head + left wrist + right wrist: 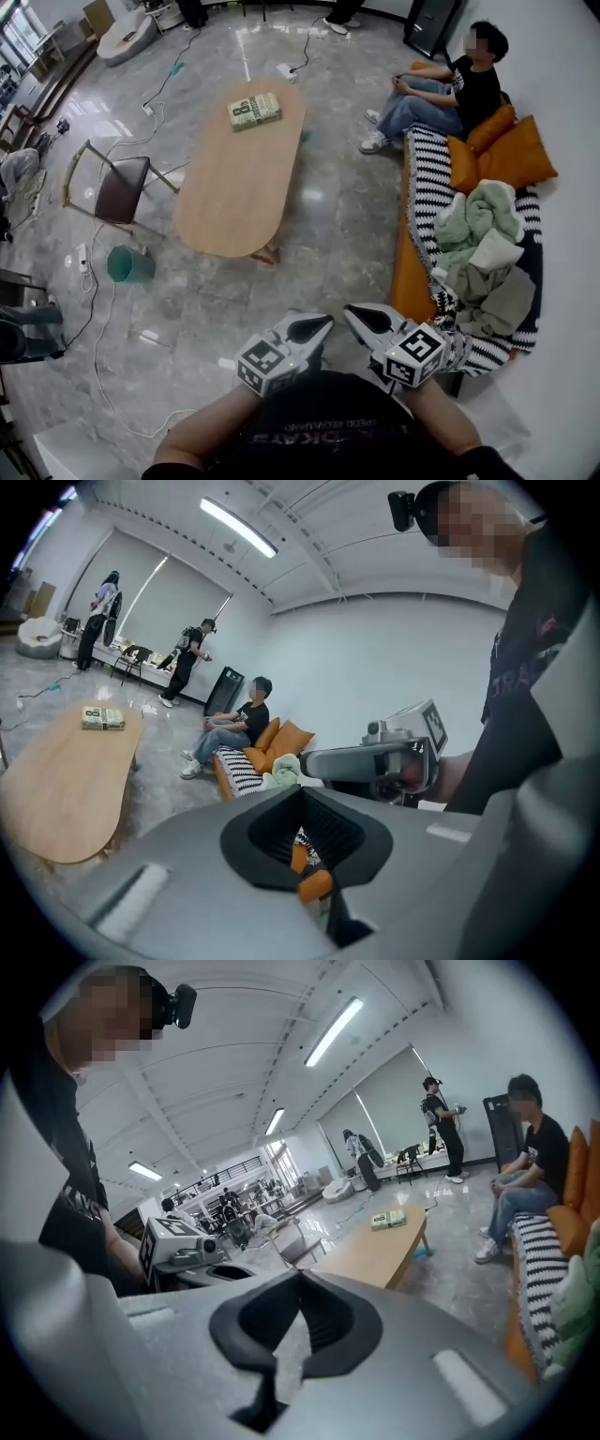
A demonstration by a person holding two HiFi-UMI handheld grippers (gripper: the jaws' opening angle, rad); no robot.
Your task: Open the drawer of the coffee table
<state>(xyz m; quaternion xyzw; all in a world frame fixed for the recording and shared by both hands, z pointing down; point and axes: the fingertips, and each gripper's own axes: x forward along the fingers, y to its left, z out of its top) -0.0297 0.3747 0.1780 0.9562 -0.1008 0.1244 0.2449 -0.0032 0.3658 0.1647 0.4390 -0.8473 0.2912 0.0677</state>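
A wooden-framed, dark-seated chair (117, 187) and a round green bin (129, 264) stand at left. Beside them is the long oval light-wood coffee table (234, 192), with a green-and-white book (254, 110) near its far end; its drawer cannot be made out. Well apart from the table, the left gripper (317, 327) and the right gripper (361, 319) hang side by side, jaws together and empty. At right a seated person (441, 94) occupies the orange sofa (410, 272).

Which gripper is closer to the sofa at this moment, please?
Right. The right gripper hangs shut just beside the near end of the sofa; the left gripper, also shut, is on the right one's far side, further off.
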